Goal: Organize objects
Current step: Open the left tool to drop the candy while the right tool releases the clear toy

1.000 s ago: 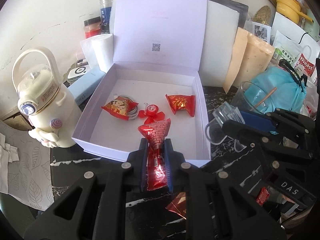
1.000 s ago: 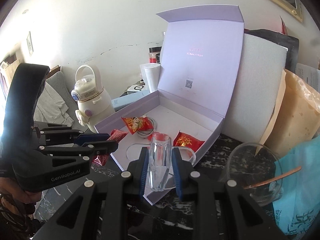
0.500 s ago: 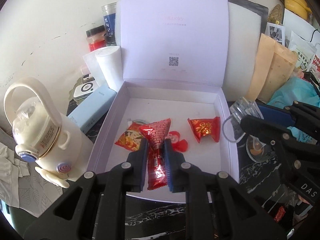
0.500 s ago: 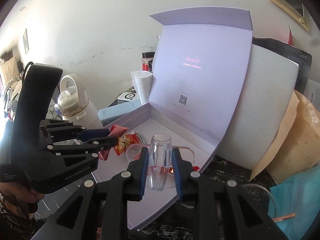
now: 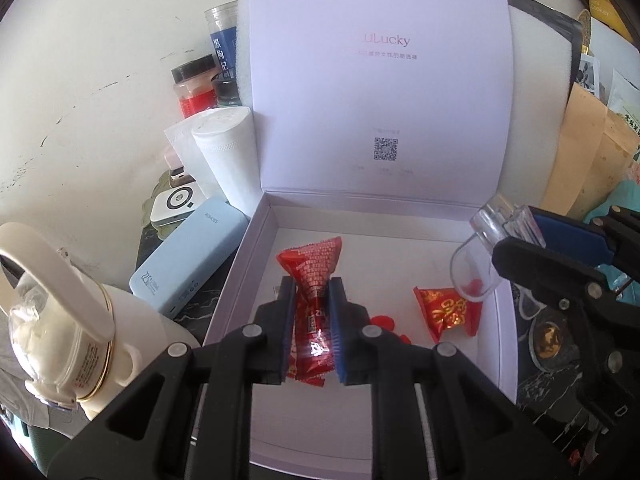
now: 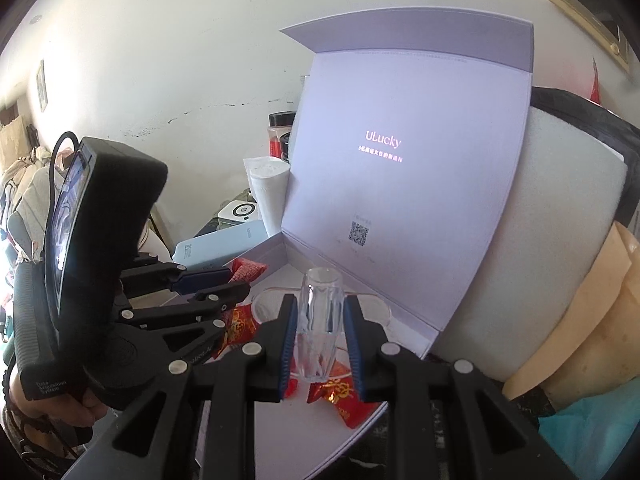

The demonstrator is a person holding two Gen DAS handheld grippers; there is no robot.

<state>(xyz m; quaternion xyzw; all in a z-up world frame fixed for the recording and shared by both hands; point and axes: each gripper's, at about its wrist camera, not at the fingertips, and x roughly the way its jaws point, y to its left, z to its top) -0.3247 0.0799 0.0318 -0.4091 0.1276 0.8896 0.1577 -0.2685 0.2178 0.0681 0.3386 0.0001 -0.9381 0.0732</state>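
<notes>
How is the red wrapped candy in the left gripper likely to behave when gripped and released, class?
The red wrapped candy, pinched in the left gripper, probably crumples: its foil twists and flares. It looks light and unlikely to roll once dropped into the lavender box.

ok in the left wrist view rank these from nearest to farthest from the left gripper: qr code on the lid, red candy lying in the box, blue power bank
1. red candy, just right of the left gripper, on the box floor.
2. blue power bank, left, outside the box.
3. qr code, ahead on the upright lid.

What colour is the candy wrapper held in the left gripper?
Red with small white print; the candy wrapper shows best in the left wrist view, clamped in the left gripper.
</notes>
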